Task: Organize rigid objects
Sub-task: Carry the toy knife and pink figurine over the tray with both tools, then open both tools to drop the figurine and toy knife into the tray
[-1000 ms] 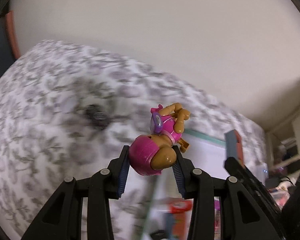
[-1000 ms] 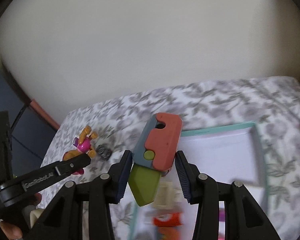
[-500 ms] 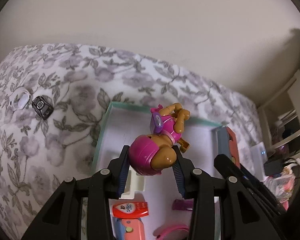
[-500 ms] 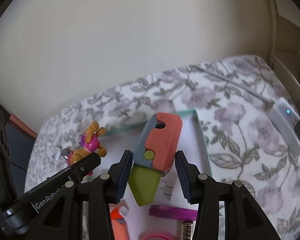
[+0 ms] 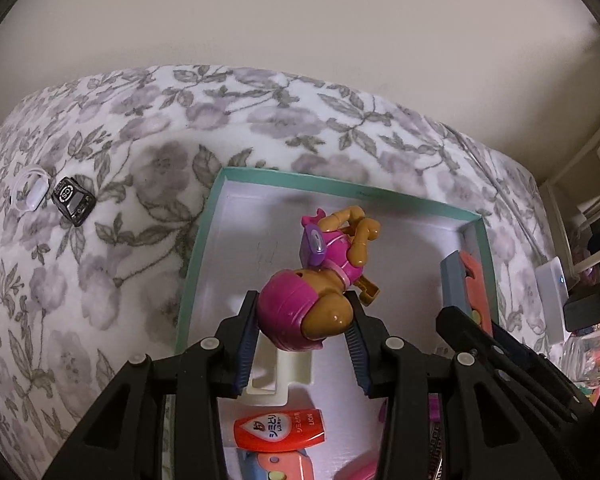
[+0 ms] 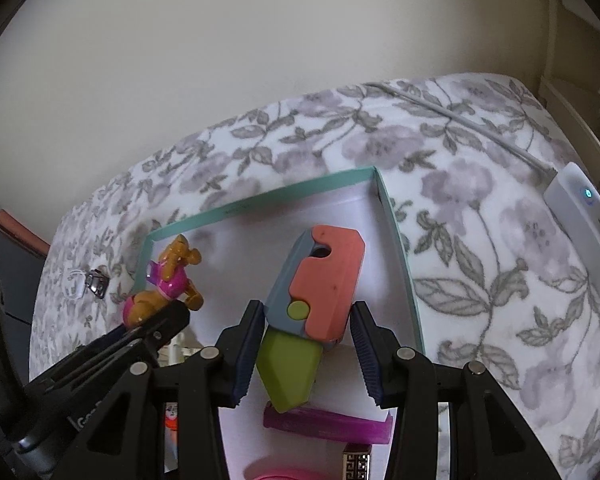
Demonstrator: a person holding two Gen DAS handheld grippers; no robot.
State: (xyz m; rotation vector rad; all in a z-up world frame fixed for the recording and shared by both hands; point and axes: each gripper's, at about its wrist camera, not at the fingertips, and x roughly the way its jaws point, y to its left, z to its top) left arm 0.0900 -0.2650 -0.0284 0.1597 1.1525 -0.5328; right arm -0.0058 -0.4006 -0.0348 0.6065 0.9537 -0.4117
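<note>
Gripping the pink-and-tan dog figure (image 5: 314, 298) by its head, the left gripper (image 5: 302, 340) holds it above the teal-rimmed box (image 5: 204, 236) on the floral bed cover (image 5: 100, 280). The right gripper (image 6: 306, 354) has its fingers clenched on the coral-and-green toy (image 6: 312, 308) over the same box. A red packet (image 5: 280, 430) and purple bar (image 6: 328, 424) lie inside.

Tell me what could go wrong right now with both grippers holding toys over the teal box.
The left gripper pinches the dog figure only by its rounded head, so it may swing or slip out.

The right gripper holds the carrot knife toy beside the teal box wall; dropped there, it might catch the rim.

Both grippers are close together, and the near end already holds a red tube and a purple bar, so a collision or pile-up seems possible.
</note>
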